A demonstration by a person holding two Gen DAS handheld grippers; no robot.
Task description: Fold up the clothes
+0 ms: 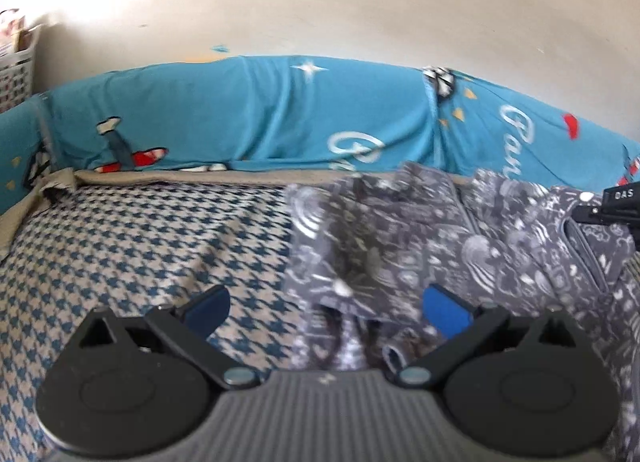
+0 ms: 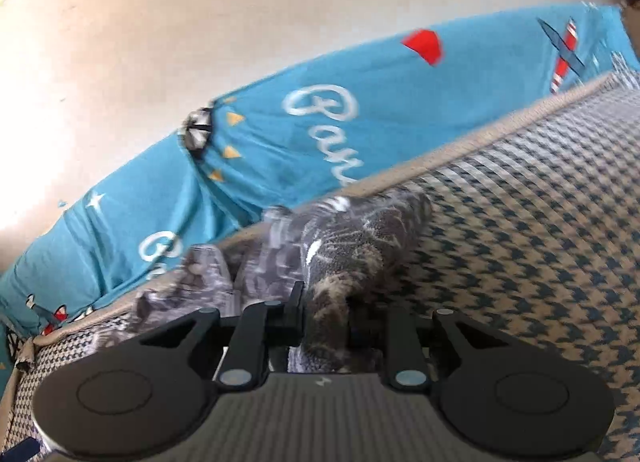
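Soft daylight fills both fisheye views, blowing out the wall [image 2: 48, 110] toward nine o'clock in the right wrist view, while edges bow strongly, corners darken at ten and two o'clock, and motion blur smears the grey patterned garment [image 2: 352, 234].

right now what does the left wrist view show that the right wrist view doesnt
Only the left wrist view: the left gripper with its blue pads wide open and empty, a white basket at far left, and the grey patterned garment spread out. Only the right wrist view: the right gripper clamped on a bunched fold of that garment. Both: the houndstooth cover and the blue printed cloth along the wall.
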